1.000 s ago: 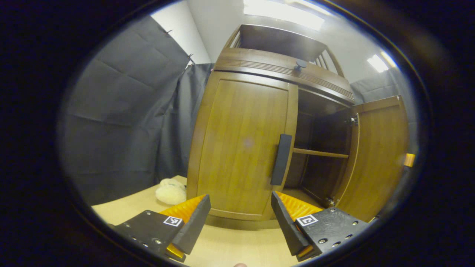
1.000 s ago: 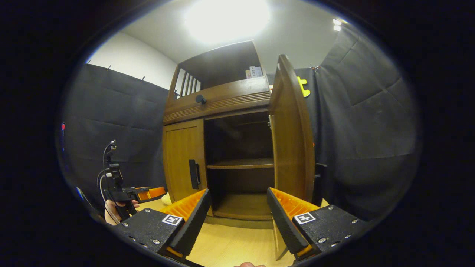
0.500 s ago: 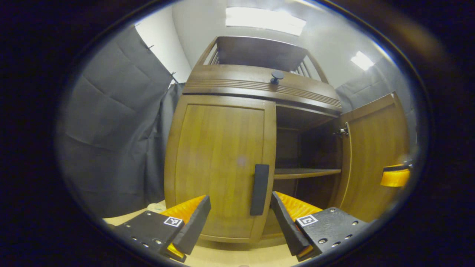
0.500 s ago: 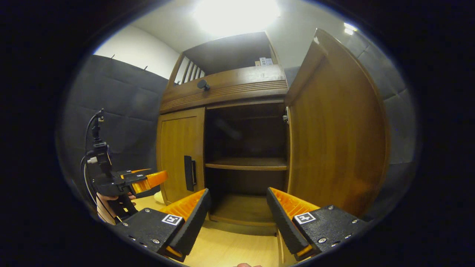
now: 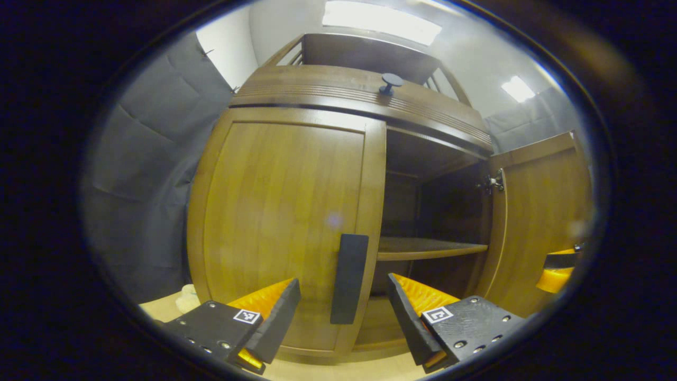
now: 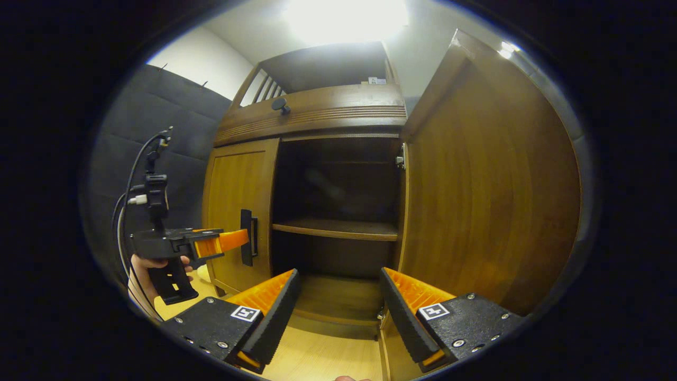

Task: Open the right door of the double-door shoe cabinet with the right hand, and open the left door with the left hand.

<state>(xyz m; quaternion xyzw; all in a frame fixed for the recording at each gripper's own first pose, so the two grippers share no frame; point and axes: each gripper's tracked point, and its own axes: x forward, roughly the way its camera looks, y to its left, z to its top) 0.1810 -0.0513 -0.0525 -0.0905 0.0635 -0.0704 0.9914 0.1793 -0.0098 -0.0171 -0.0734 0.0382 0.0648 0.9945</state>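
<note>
Since a second ago you have brought your left gripper (image 5: 344, 312) much closer to the closed left door (image 5: 280, 222), whose dark handle (image 5: 349, 278) now sits between the spread fingers in the left gripper view instead of well above them, and the right door (image 6: 486, 190) has swung from edge-on to wide open in the right gripper view.

Nearest to you, the left gripper's fingers stand apart with nothing between them; the handle lies just beyond the fingertips, a little left of the gap's middle, and I cannot tell whether anything touches it. Your right gripper (image 6: 338, 312) likewise has its fingers spread and gripping nothing, aimed at the open right half of the shoe cabinet (image 6: 312, 116), low in front of the bottom board. In the right gripper view your left gripper (image 6: 211, 246) shows at the left, held by a hand (image 6: 153, 264), its tip just beside the left door's handle (image 6: 247, 237). A pale wooden floor (image 6: 317, 360) runs under both tools.

Farther in, the left door sits flush and shut in its frame. The right door stands wide open at the right, hinged on the cabinet's right side, its inner face turned toward you. Behind it the dark compartment holds one shelf (image 6: 336, 228) across the middle. Above the doors, a ribbed band carries a small round knob (image 5: 390, 82), with an open upper shelf above it. A soft pale object (image 5: 186, 297) lies on the floor at the cabinet's left foot.
</note>
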